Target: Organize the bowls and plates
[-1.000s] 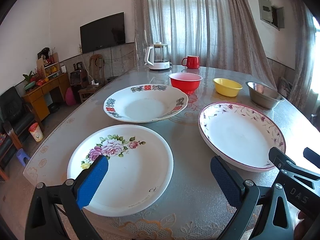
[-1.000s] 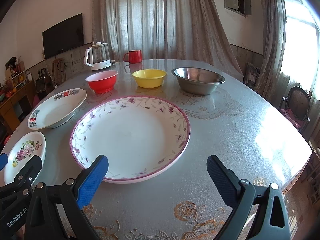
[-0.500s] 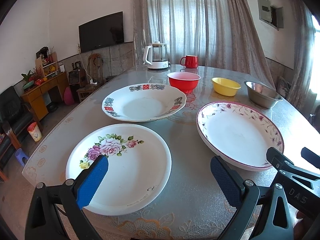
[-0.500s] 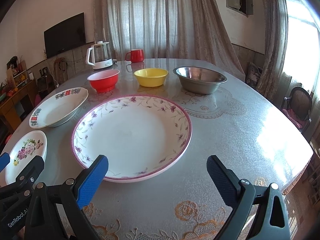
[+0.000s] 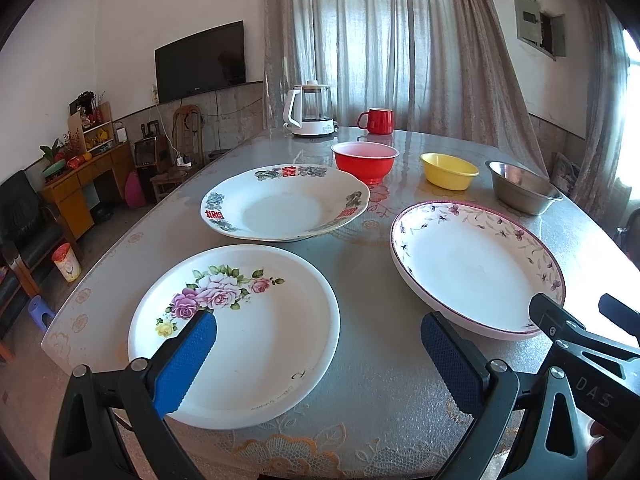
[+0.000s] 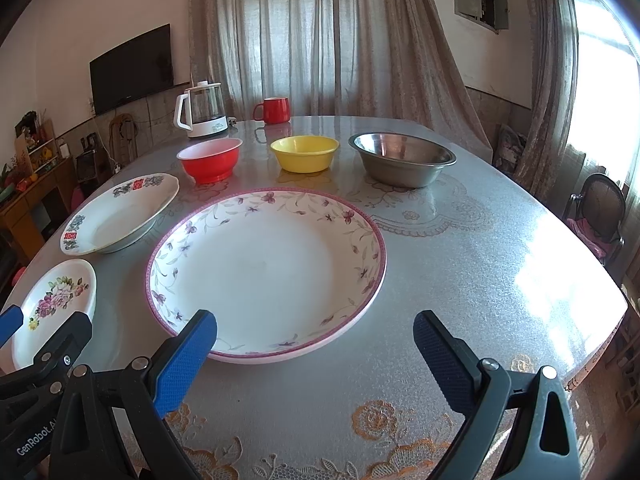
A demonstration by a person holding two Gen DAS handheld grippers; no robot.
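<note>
the left gripper [image 5: 318,354] hangs with jaws wide apart and empty, over the near edge of the rose plate [image 5: 256,344]. the right gripper [image 6: 314,354] is also spread wide, holding nothing, just before the purple-rimmed plate [image 6: 272,264]. behind lies the plate with red marks [image 5: 280,204]. farther stand the red bowl [image 6: 210,158], the yellow bowl [image 6: 305,153] and the steel bowl [image 6: 402,158] in one row on the table [image 6: 480,260].

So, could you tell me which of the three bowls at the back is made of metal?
The steel bowl at the right end of the row; the red bowl and yellow bowl beside it are coloured and look like plastic.
</note>
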